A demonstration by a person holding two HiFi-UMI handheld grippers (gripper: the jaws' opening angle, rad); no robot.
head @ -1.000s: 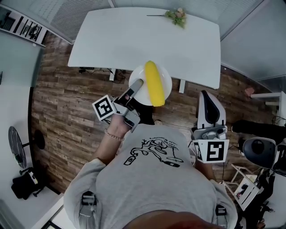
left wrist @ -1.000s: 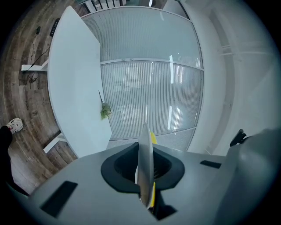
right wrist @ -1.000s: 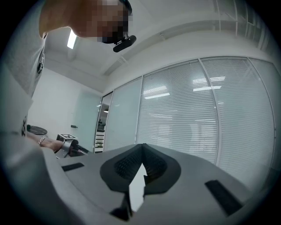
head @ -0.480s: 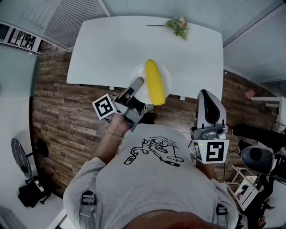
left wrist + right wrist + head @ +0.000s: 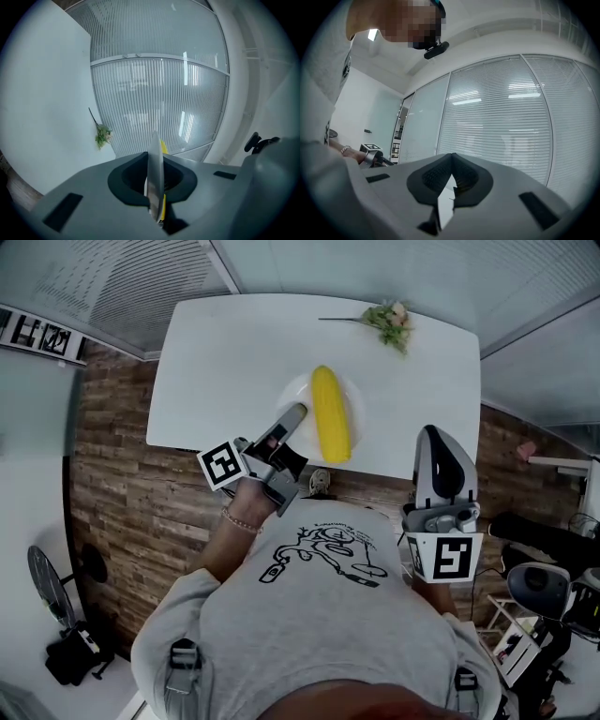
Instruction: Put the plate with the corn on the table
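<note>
Item count: one white table (image 5: 225,362), one plate (image 5: 298,395), one corn cob (image 5: 330,413), one flower sprig (image 5: 392,320), one person (image 5: 319,615) wearing one bracelet (image 5: 239,521), and two hand-held grippers, namely one left gripper (image 5: 295,413) and one right gripper (image 5: 442,434), each fitted with one marker cube (image 5: 222,465).

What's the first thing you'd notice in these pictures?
The big yellow corn, lying on a white plate over the near side of the white table. The left claw pinches the plate's rim. A little sprig of flowers lies at the table's far edge.
</note>
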